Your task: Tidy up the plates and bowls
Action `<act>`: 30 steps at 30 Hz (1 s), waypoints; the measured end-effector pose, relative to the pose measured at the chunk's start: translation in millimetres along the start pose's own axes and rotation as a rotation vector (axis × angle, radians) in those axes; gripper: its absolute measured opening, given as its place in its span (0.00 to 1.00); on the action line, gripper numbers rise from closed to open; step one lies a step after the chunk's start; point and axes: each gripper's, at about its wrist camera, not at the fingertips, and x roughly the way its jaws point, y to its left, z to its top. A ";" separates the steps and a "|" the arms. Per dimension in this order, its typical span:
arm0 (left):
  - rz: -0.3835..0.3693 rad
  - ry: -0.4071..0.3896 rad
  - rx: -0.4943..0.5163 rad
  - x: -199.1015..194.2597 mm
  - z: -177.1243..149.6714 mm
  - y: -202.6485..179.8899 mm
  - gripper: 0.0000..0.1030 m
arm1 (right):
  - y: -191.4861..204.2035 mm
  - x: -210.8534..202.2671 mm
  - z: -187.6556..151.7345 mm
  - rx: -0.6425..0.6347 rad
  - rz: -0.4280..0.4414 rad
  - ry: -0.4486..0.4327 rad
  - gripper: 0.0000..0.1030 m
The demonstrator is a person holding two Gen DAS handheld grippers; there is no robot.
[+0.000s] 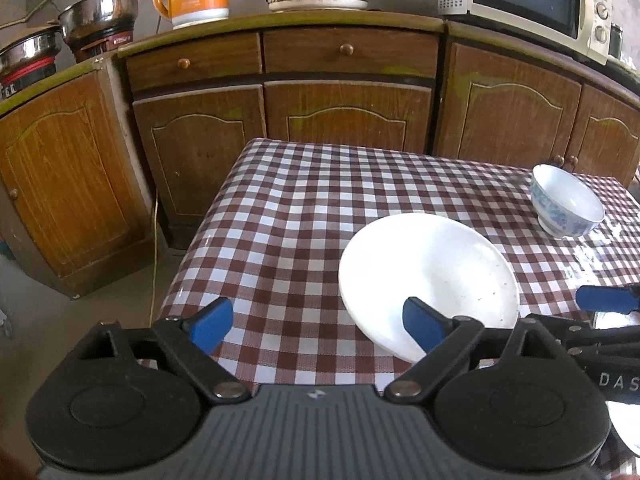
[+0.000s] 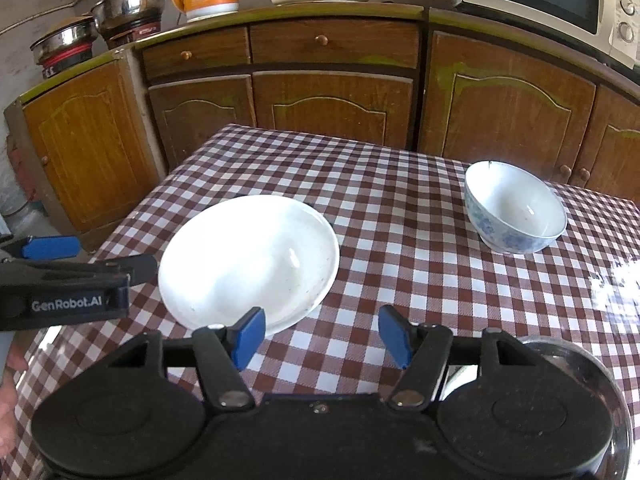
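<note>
1. Both tools are held with jaws apart and empty: left gripper [image 1: 316, 326], right gripper [image 2: 322, 334].
2. The white plate [image 2: 248, 260] lies near the tabletop's [image 2: 400, 208] near edge; the patterned bowl [image 2: 514, 210] stands towards its far right corner.
3. The plate's near rim should be approached low and clamped squarely.

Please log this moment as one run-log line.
stage: pre-grasp | left claw: open, empty, beside plate | right claw: open, empty | bowl: upright, apart from plate
</note>
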 end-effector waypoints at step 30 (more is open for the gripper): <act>0.006 0.018 0.018 26.5 4.0 -5.5 0.92 | -11.7 30.3 7.1 0.028 -0.025 0.014 0.77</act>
